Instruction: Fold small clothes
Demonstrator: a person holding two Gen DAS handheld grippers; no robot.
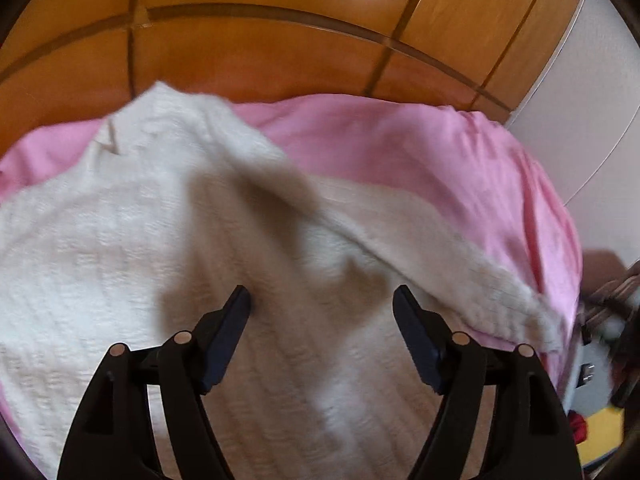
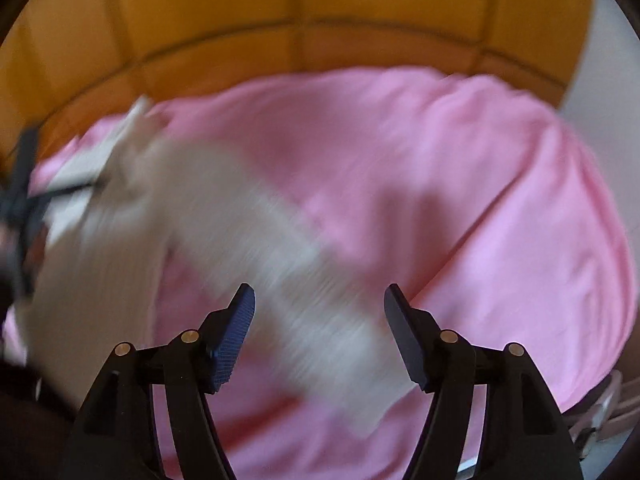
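Hovering L tool (image 1: 321,300), white sweater (image 1: 120,240), both spread

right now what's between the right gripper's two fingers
In the right wrist view, the open right gripper frames a blurred sleeve of the white knit sweater, lying on the pink sheet. Contact cannot be told.

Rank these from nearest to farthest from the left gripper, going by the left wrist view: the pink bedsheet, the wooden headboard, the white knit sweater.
1. White knit sweater: directly under and ahead of the open left gripper.
2. Pink bedsheet: beyond the sweater and off to the right.
3. Wooden headboard: across the top, behind the bed's far edge.
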